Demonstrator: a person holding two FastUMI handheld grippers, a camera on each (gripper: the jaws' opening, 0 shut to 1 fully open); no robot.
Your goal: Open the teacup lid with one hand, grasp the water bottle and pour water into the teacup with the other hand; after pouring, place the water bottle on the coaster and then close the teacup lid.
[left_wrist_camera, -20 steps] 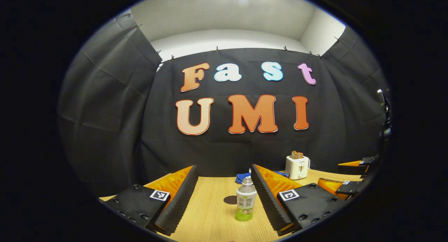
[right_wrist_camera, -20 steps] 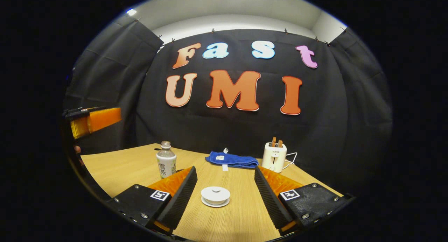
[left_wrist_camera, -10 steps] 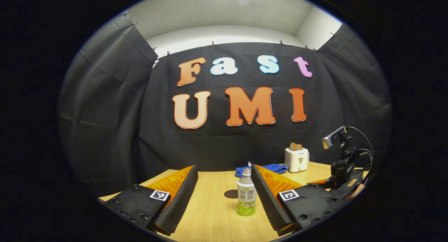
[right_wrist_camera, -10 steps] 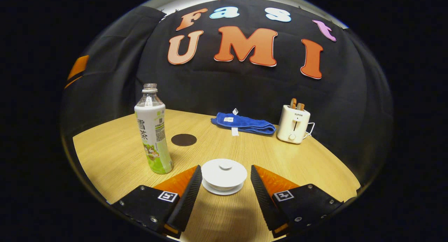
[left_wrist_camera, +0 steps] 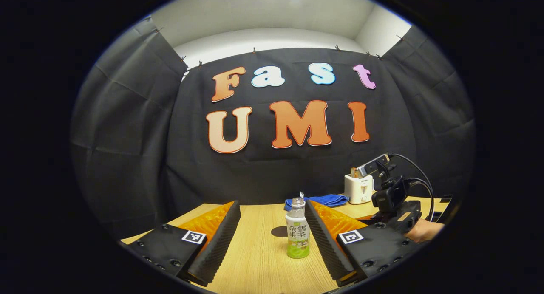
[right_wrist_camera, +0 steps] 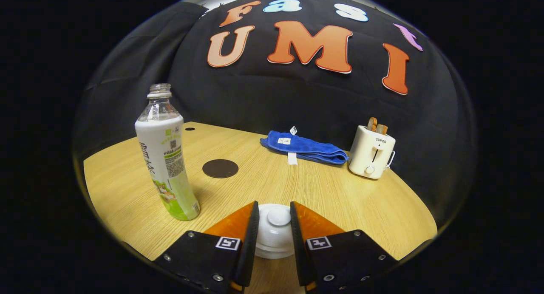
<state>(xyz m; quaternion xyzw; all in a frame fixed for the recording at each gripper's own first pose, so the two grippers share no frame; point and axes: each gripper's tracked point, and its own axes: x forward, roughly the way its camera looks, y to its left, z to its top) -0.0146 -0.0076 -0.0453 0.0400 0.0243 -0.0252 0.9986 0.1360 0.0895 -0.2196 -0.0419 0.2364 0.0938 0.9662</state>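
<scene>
In the right gripper view, the right gripper [right_wrist_camera: 274, 219] is low at the bottom centre of the frame, and its two fingers stand close on both sides of the knob of the teacup lid [right_wrist_camera: 278, 216]. The gap between each pad and the knob is very small, so I cannot tell if the pads already press on it. The lid is on the white teacup [right_wrist_camera: 272, 249], which shows between the fingers at the bottom of the frame.

The water bottle [right_wrist_camera: 166, 154] stands upright on the wooden table [right_wrist_camera: 361, 204], at the left of this frame, with no cap on its neck. The dark round coaster [right_wrist_camera: 220, 168] lies flat a little right of the bottle and higher in the frame, apart from it. Further back, near the black wall, there is a folded blue cloth [right_wrist_camera: 304, 146], and to its right a white toaster [right_wrist_camera: 372, 151] with slices in it.

In the left gripper view, the left gripper [left_wrist_camera: 272, 238] has its fingers wide apart and holds nothing. The bottle [left_wrist_camera: 297, 234] stands between them, much nearer to the finger on the right of the frame, and well ahead on the table. At the right edge of this frame, a hand [left_wrist_camera: 425, 231] holds the other gripper, low over the table.
</scene>
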